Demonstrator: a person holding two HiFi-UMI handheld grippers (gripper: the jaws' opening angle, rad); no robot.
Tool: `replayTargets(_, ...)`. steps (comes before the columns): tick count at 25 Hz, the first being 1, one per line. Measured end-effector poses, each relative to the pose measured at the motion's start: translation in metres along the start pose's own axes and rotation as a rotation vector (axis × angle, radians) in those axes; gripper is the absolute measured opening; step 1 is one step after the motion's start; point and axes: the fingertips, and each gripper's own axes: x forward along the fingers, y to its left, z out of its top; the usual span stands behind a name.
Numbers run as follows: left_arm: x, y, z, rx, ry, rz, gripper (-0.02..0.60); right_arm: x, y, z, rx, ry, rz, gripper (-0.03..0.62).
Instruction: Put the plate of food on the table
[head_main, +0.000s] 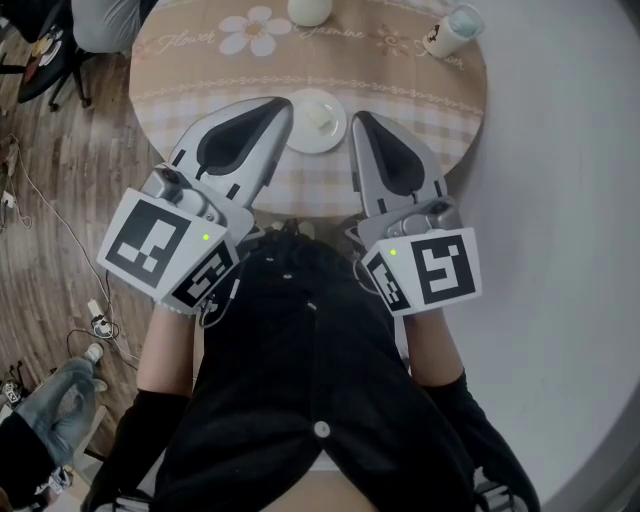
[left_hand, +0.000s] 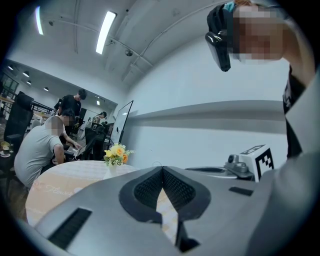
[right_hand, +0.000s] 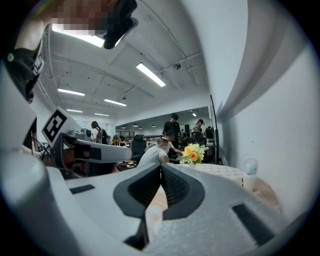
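A small white plate (head_main: 315, 121) with a pale piece of food on it rests on the round table (head_main: 190, 70), near its front edge. In the head view my left gripper (head_main: 283, 108) is shut, its tip just left of the plate. On the other side my right gripper (head_main: 358, 122) is also shut, with its tip beside the plate's right rim. Neither holds anything. In the left gripper view the jaws (left_hand: 162, 168) meet at the tip over the checked cloth. The right gripper (right_hand: 161, 165) likewise shows its jaws pressed together.
A white vase (head_main: 309, 10) of yellow flowers (right_hand: 192, 153) stands at the table's far side, and a lidded cup (head_main: 447, 32) at the far right. A seated person (left_hand: 37, 152) is beyond the table. Cables (head_main: 60, 240) lie on the wooden floor at left.
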Motion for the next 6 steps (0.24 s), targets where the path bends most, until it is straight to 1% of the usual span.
replayTargets(6, 0.0024, 0.0007, 0.0003, -0.004, 0.004, 0.0, 0.002, 0.0012, -0.0028, -0.0016, 0.009, 0.001, -0.002, 0.002)
